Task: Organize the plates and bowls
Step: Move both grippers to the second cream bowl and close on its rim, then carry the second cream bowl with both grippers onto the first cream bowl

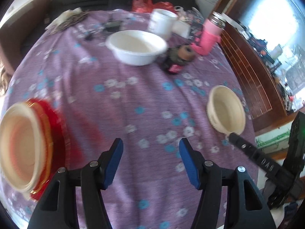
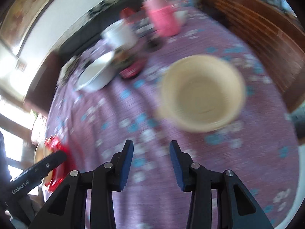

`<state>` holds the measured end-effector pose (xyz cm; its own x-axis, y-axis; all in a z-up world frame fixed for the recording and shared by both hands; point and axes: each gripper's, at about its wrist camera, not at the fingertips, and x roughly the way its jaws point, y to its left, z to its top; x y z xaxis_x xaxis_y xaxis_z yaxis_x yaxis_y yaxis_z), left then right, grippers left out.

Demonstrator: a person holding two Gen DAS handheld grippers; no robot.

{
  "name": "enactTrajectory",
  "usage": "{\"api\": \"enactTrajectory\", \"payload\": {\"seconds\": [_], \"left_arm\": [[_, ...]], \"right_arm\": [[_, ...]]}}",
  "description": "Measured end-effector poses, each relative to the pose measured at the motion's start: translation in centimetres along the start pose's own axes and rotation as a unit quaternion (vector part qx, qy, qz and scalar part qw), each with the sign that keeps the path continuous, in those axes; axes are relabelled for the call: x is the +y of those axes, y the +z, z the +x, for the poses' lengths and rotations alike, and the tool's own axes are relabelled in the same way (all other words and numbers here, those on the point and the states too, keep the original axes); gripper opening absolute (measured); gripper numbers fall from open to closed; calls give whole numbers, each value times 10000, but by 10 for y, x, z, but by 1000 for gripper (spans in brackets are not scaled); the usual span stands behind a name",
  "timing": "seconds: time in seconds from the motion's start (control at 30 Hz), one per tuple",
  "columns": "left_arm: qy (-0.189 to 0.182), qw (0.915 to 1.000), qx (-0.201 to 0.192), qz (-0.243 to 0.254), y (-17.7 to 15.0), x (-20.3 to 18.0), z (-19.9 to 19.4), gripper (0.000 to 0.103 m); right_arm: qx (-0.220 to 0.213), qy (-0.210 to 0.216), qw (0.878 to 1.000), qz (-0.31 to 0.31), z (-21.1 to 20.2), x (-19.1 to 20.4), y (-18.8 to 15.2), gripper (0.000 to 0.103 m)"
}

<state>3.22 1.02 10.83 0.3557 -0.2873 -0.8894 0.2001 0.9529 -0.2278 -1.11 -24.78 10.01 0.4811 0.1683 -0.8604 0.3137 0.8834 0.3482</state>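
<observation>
On a purple flowered tablecloth, a cream bowl sits nested on a stack of red plates at the left edge. My left gripper hovers over bare cloth to their right, open, with nothing between its blue pads. A second cream bowl stands alone at the right, with a finger of the right gripper beside its near rim. In the right wrist view, that cream bowl lies ahead and to the right of my open, empty right gripper. A large white bowl stands farther back.
Behind the white bowl stand a white tub, a pink flask, a dark jar and a red plastic bag. A wooden cabinet runs along the table's right side. The right wrist view is blurred.
</observation>
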Motion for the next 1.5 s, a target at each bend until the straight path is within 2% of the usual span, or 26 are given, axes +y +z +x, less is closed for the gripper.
{"api": "enactTrajectory", "payload": {"seconds": [0.1,0.2,0.27,0.37,0.53,1.0,1.03,1.13,1.2,1.27,1.33,1.4,1.5], "left_arm": [[-35,9995,-39,297,14,-28,16,60],[-127,9989,81,438,30,-51,38,60],[-92,9983,163,546,40,-67,53,60],[-257,9973,173,663,54,-85,72,60],[-415,9972,429,443,70,-95,108,60],[-467,9935,818,642,76,-120,164,59],[-464,9933,824,660,74,-122,166,58],[-316,9929,791,828,71,-127,168,43],[-377,9920,823,880,71,-130,169,21],[-448,9910,869,913,68,-132,170,13],[-429,9909,844,956,67,-135,169,12],[-425,9914,802,940,65,-136,166,12],[-491,9924,781,820,64,-129,157,12]], "right_arm": [[-164,-270,9993,205,-9,-30,15,42],[-214,-469,9984,239,-9,-48,30,42],[-240,-531,9979,271,-6,-57,37,43],[-212,-592,9974,352,3,-71,48,46],[-56,-531,9975,453,23,-79,57,46],[261,-573,9973,377,61,-81,66,46],[267,-576,9972,383,62,-82,66,46],[268,-596,9971,395,64,-82,65,46],[263,-611,9970,406,65,-82,65,46],[247,-617,9970,398,65,-81,64,45],[219,-664,9969,364,64,-78,63,26],[175,-665,9969,372,60,-79,64,25],[157,-582,9974,382,54,-78,62,18]]}}
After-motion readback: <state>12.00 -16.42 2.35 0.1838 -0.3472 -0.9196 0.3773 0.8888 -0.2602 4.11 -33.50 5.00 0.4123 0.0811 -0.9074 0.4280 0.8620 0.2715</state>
